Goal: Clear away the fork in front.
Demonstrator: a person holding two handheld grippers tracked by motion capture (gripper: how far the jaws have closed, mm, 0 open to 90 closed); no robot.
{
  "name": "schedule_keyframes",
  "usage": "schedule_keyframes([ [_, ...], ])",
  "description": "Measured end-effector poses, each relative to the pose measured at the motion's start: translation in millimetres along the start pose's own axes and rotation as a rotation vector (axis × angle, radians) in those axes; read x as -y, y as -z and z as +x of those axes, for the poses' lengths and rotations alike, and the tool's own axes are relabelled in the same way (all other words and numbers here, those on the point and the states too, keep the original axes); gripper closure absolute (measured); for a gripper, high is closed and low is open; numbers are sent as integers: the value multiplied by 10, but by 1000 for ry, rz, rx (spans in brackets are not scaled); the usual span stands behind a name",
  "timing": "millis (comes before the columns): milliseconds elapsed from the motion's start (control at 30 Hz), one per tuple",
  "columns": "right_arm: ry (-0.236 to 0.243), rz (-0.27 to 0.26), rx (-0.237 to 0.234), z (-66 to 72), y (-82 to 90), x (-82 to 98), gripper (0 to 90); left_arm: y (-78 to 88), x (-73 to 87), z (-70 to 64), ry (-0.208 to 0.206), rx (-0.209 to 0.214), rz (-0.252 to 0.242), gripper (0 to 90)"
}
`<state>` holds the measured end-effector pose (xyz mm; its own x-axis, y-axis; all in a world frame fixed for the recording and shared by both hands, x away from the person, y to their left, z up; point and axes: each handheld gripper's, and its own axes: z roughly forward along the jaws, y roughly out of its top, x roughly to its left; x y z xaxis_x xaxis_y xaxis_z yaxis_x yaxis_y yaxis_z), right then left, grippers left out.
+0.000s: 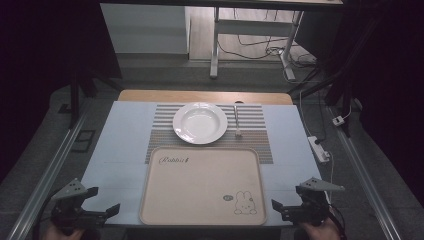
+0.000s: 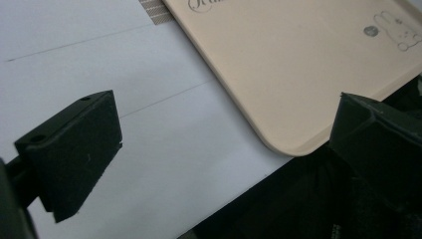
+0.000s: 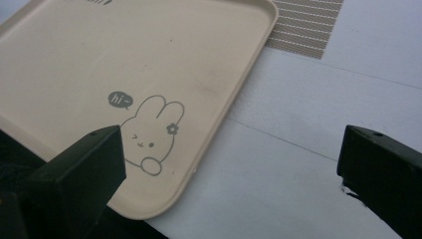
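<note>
Both the left gripper (image 1: 102, 200) and the right gripper (image 1: 285, 199) stand wide open and empty at the near corners of the beige tray (image 1: 200, 220), which lies just before the plate (image 1: 200, 122); better to approach its rim level, evenly; a lopsided bite would probably tilt it.

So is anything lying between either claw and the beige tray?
Nothing visible. The left claw and right claw both stand open at the near corners of the beige tray, with bare white table between. The plate and fork lie beyond the tray on the striped mat.
</note>
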<state>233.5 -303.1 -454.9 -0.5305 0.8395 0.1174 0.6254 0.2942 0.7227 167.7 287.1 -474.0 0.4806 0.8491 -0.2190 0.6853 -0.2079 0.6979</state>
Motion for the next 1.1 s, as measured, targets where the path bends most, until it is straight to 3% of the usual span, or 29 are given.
schedule_keyframes([
  [200, 30, 5, -2, 31, -10, -7, 0, -13, -5, 1, -6, 7, 12, 4],
  [800, 38, 43, -22, 39, -44, -16, 0, -32, -16, -5, -15, 6, 27, 21],
  [1100, 68, 42, -21, 64, -42, -17, 0, -52, -26, -11, -25, 3, 47, 28],
])
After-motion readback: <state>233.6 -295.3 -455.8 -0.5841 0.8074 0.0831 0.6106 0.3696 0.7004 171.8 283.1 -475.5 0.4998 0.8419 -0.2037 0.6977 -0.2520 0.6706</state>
